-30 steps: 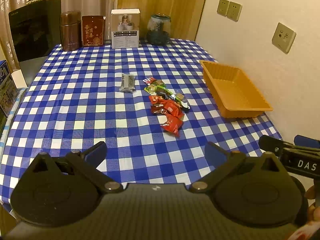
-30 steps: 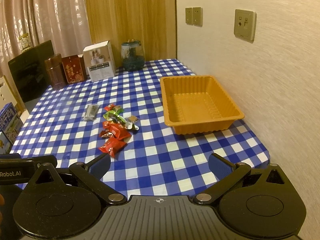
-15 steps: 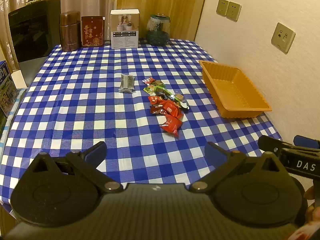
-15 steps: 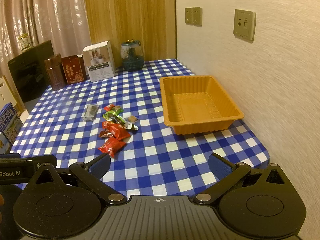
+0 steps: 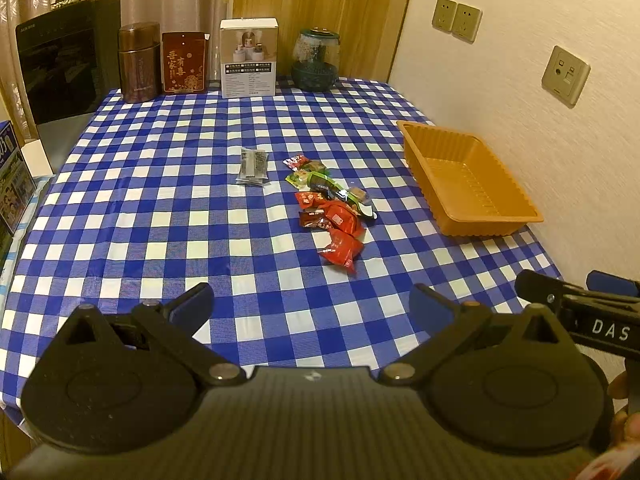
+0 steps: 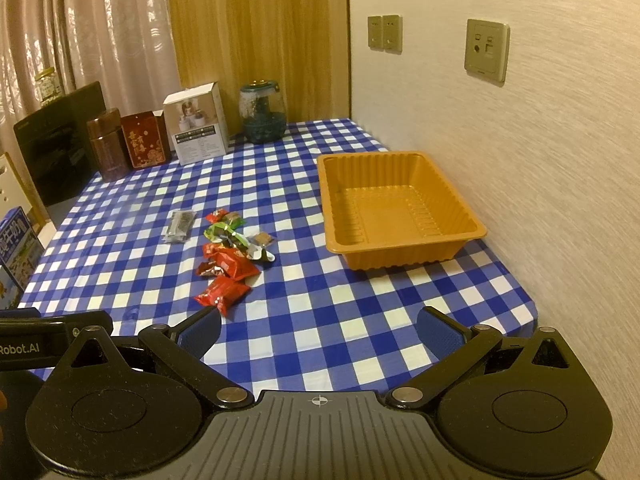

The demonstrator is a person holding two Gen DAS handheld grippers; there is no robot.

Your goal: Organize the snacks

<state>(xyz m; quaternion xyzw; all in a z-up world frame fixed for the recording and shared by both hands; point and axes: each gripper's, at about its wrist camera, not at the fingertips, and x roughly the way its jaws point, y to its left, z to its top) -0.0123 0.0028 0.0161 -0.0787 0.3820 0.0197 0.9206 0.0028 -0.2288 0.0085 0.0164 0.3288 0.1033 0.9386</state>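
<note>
- Nearest, the left hand-held gripper [image 5: 312, 306] hangs over the near edge of the blue-and-white checked worktop [image 5: 160, 216], its blue-padded fingers spread wide with nothing between them; the right hand-held gripper [image 6: 320, 330] sits beside it in the same state, spread and empty.
- Both are well short of the snacks, so I judge that no pick has begun.
- Next out, a loose cluster of small wrapped snacks [image 5: 332, 204] lies mid-worktop: red foil packets at the near end, green and brown wrappers behind them.
- A grey sachet [image 5: 252, 166] lies just apart, left of the cluster.
- To the right, against the wall, an empty orange plastic tray [image 6: 400, 236] with ribbed walls stands near the snacks, probably as their destination.
- Farthest back, a brown canister [image 5: 138, 62], a dark red printed box [image 5: 184, 62], a white carton [image 5: 249, 58] and a dark green lidded jar [image 5: 315, 60] line the rear edge, apparently out of the working area.
</note>
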